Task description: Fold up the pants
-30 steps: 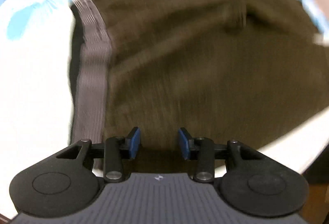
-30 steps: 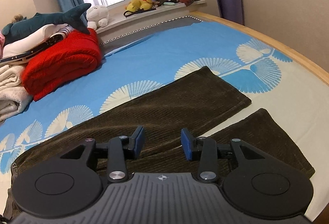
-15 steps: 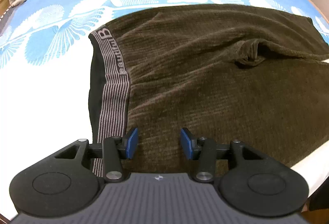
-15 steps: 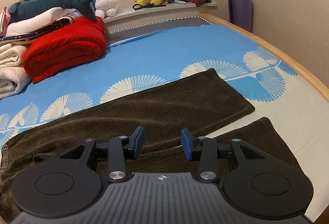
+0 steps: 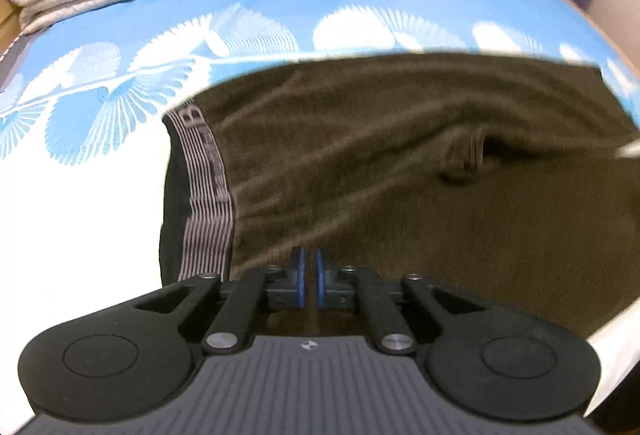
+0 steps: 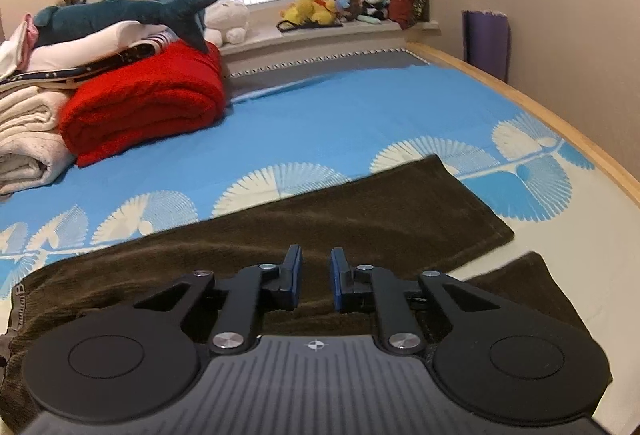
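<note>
Blue bedsheet (image 6: 340, 123) with white fan-shaped prints covers the bed, turning plain white along the near side. On it lie the brown corduroy pants (image 6: 360, 211), spread flat with their long axis running across the bed: in the right wrist view the waist is at the left and the two leg ends point right, toward the wooden bed edge (image 6: 568, 123). The far leg reaches further right than the near leg (image 6: 524, 287), with a strip of sheet between their hems. In the left wrist view the striped grey waistband (image 5: 208, 203) runs up and down at the left end of the pants (image 5: 400, 171), and a raised crease (image 5: 468, 155) sits near the crotch; the cloth is motion-blurred.

Beyond the pants, well apart, a folded red blanket (image 6: 148, 103) lies beside white folded bedding (image 6: 28, 147), with a plush shark (image 6: 120, 15) on top.

Left gripper (image 5: 309, 283) has just been closing, its blue pads nearly together; whether they pinch the cloth below them I cannot tell. Right gripper (image 6: 316, 279) has also just been closing, yet a clear gap remains, with nothing between the pads.
</note>
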The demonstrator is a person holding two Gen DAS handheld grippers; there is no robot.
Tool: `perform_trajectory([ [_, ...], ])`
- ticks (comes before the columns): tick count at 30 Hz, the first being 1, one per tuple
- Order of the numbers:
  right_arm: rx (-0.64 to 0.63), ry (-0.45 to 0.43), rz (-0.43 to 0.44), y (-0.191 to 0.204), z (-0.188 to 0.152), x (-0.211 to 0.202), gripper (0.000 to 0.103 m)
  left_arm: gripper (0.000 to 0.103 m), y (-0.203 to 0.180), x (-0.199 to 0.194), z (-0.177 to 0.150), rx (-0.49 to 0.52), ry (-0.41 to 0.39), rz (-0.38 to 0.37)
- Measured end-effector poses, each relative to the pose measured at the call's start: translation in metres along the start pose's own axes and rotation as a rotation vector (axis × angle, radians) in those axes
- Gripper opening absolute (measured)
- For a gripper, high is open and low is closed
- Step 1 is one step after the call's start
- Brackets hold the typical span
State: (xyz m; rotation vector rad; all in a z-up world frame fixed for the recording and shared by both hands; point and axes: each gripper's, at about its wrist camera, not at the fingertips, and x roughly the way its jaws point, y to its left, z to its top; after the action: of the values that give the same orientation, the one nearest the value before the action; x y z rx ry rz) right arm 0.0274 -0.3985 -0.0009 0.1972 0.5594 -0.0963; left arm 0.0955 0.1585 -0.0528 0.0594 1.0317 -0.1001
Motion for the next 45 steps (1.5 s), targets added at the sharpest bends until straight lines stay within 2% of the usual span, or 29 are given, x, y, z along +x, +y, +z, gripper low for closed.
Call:
perform_trajectory([
  [2,0.002,-0.015,0.023,0.004,0.003,0.000,0.016,0.004,0.005,-0.004,0.007,-0.039,-0.028,-0.001],
  [6,0.008,-0.057,0.106,0.013,0.009,-0.003,0.016,0.005,0.011,0.000,0.026,-0.056,-0.063,-0.003],
  [12,-0.074,-0.128,0.115,0.032,0.017,-0.007,0.016,0.006,0.014,0.032,0.072,-0.045,-0.106,0.023],
  [17,-0.133,-0.079,0.143,0.037,0.019,0.003,0.016,0.008,0.014,0.077,0.095,-0.044,-0.122,0.072],
  [18,-0.148,-0.077,0.145,0.038,0.019,0.004,0.016,0.012,0.016,0.086,0.099,-0.050,-0.125,0.092],
  [20,-0.167,-0.079,0.150,0.037,0.020,0.005,0.016,0.026,0.020,0.103,0.110,-0.069,-0.128,0.117],
  [21,-0.167,-0.078,0.151,0.036,0.020,0.005,0.016,0.043,0.022,0.111,0.115,-0.074,-0.126,0.127],
  [22,-0.162,-0.075,0.152,0.034,0.020,0.007,0.016,0.054,0.023,0.119,0.121,-0.073,-0.127,0.142],
  [26,-0.150,-0.044,0.142,0.028,0.021,0.016,0.016,0.067,0.026,0.145,0.144,-0.032,-0.144,0.188],
  [31,-0.150,-0.039,0.138,0.022,0.021,0.021,0.016,0.068,0.024,0.175,0.165,0.028,-0.087,0.190],
  [32,-0.150,-0.037,0.135,0.022,0.021,0.022,0.016,0.068,0.025,0.181,0.168,0.031,-0.057,0.164],
  [33,-0.150,-0.033,0.132,0.023,0.021,0.024,0.016,0.064,0.024,0.186,0.168,0.042,-0.021,0.139],
  [35,-0.153,-0.029,0.127,0.021,0.021,0.025,0.016,0.042,0.019,0.190,0.169,0.106,0.009,0.141],
  [36,-0.154,-0.028,0.124,0.020,0.021,0.026,0.016,0.018,0.016,0.190,0.167,0.131,0.023,0.126],
  [37,-0.155,-0.025,0.120,0.019,0.021,0.027,0.016,0.004,0.012,0.188,0.167,0.161,0.022,0.132],
  [41,-0.163,-0.011,0.086,0.013,0.019,0.031,0.016,0.003,-0.003,0.154,0.160,0.252,-0.026,0.160],
  [45,-0.140,0.017,0.041,0.003,0.016,0.035,0.016,0.002,-0.019,0.089,0.134,0.312,-0.129,0.145],
])
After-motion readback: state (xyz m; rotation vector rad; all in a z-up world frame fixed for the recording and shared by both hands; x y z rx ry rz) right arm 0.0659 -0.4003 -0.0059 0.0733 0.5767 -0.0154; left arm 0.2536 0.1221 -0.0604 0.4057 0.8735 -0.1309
